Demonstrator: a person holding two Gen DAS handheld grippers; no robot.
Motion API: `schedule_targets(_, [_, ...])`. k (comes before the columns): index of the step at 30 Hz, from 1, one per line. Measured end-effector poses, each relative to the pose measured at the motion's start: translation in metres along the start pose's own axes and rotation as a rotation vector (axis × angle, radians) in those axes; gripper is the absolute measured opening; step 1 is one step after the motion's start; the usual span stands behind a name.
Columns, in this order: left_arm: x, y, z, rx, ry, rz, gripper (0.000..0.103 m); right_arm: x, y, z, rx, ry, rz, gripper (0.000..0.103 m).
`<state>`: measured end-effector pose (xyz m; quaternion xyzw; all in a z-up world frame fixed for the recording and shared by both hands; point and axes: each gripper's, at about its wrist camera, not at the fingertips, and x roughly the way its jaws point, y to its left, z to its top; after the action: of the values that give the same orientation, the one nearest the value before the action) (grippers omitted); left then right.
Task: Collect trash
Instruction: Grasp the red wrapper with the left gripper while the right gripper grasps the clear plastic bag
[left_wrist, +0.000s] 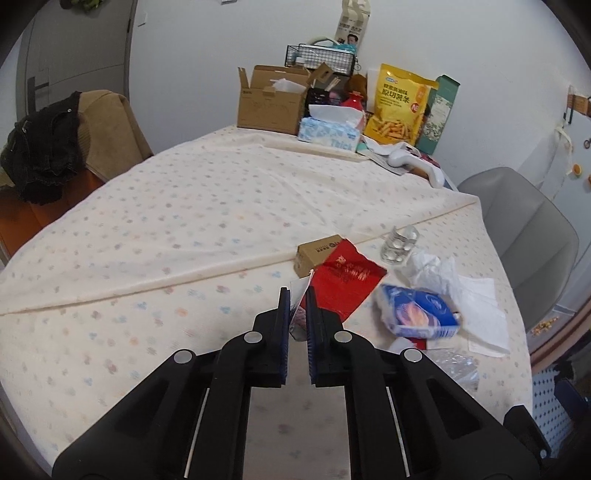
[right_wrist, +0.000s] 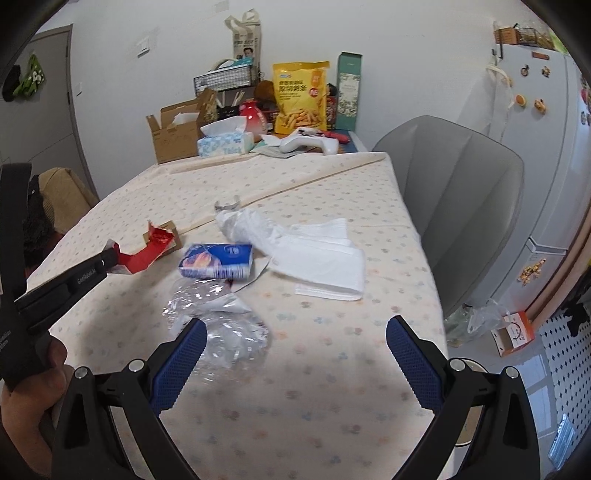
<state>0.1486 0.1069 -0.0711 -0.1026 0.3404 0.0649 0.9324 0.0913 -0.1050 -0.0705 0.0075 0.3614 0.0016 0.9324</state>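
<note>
My left gripper (left_wrist: 297, 295) is shut on the near edge of a red wrapper (left_wrist: 345, 284) and holds it just above the cloth; it also shows in the right wrist view (right_wrist: 147, 251), pinched by the left gripper (right_wrist: 110, 258). A small brown box (left_wrist: 317, 253) lies behind the wrapper. A blue tissue pack (right_wrist: 218, 260), crumpled white tissues (right_wrist: 306, 243) and crumpled clear plastic (right_wrist: 225, 325) lie on the table. My right gripper (right_wrist: 295, 332) is open and empty, its left finger over the clear plastic.
A clear glass (left_wrist: 400, 243) stands behind the tissues. At the table's far end are a cardboard box (left_wrist: 271, 99), a tissue box (left_wrist: 328, 133), a yellow snack bag (left_wrist: 400, 103) and a white controller (right_wrist: 310, 142). A grey chair (right_wrist: 454, 199) stands on the right.
</note>
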Motion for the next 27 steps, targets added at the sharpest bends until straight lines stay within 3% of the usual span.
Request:
schedule_targets(6, [0.006,0.012,-0.002,0.034,0.008,0.05,0.009,0.017,0.023,-0.003,-0.042,0.032,0.039,0.096])
schedule_targets(27, [0.029,0.035,-0.003,0.042,0.075,0.053,0.009,0.065,0.057,-0.005,-0.11,0.131,0.093,0.092])
